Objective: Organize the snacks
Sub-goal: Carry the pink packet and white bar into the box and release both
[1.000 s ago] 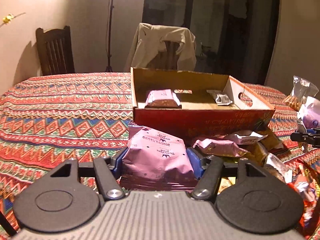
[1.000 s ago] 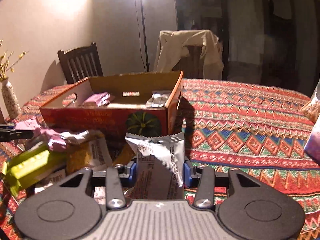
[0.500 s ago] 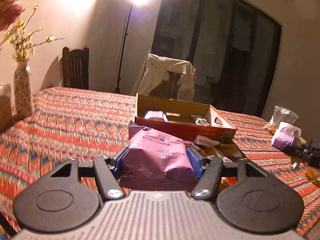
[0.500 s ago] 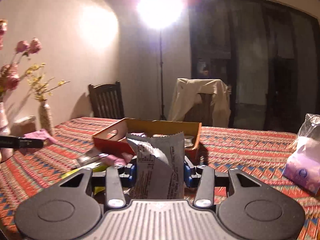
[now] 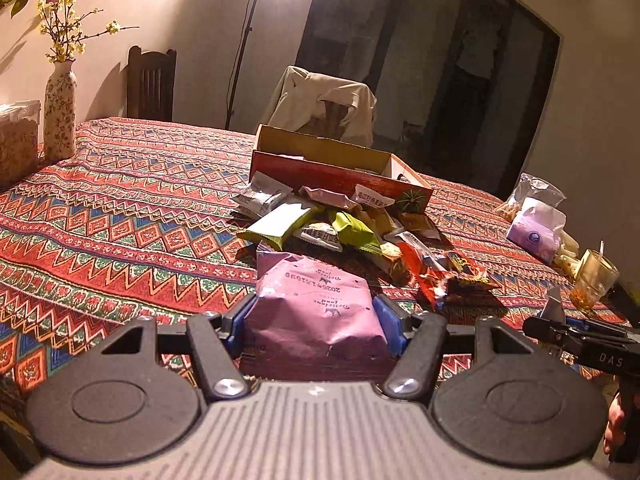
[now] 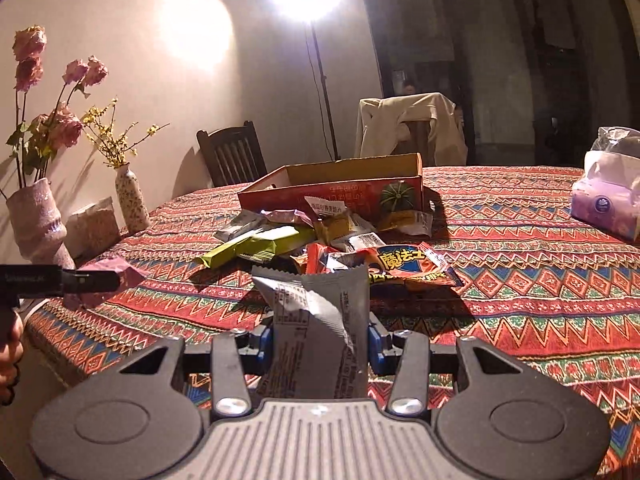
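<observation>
My left gripper [image 5: 314,314] is shut on a pink snack packet [image 5: 314,304], held above the near table edge. My right gripper [image 6: 318,330] is shut on a grey-silver snack packet [image 6: 320,320], also held near the table's front. A red cardboard box [image 5: 340,174] with an open top stands at mid-table; it also shows in the right wrist view [image 6: 340,192]. A pile of loose snacks [image 5: 348,232] lies in front of the box, seen too in the right wrist view [image 6: 320,240]. The box's inside is hidden from both views.
Patterned tablecloth [image 5: 120,216] covers the table. A floral vase [image 5: 60,108] and a jar [image 5: 18,140] stand at far left. A tissue pack [image 5: 536,232] and a glass [image 5: 594,280] sit at right. Chairs stand behind. The right gripper shows at the left view's right edge [image 5: 580,340].
Both grippers have pulled back from the box toward the near table edge, each still holding its packet. The box and snack pile now look farther away.
</observation>
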Demonstrator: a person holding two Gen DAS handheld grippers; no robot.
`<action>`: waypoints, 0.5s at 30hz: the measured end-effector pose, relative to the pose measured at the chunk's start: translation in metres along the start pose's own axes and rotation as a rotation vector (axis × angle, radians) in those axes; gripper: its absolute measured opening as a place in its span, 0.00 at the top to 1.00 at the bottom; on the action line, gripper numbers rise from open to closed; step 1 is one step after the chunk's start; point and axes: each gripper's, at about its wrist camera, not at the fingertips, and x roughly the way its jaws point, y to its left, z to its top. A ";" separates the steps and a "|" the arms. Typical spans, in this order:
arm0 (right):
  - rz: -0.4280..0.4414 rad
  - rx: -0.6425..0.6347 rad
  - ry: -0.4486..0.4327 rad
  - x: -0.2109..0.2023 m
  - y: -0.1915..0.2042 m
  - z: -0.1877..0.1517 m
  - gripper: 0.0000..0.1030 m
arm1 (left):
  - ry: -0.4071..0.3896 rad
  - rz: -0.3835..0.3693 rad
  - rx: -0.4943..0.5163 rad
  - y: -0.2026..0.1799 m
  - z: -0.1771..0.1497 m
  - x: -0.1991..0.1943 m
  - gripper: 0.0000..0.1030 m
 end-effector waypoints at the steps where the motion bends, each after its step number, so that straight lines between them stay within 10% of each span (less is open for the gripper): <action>1: 0.000 0.000 -0.005 -0.003 0.000 -0.001 0.58 | -0.002 -0.001 0.001 0.000 -0.001 -0.002 0.38; 15: 0.020 0.000 -0.001 0.003 0.005 0.007 0.58 | -0.008 -0.010 -0.014 0.006 0.014 0.006 0.38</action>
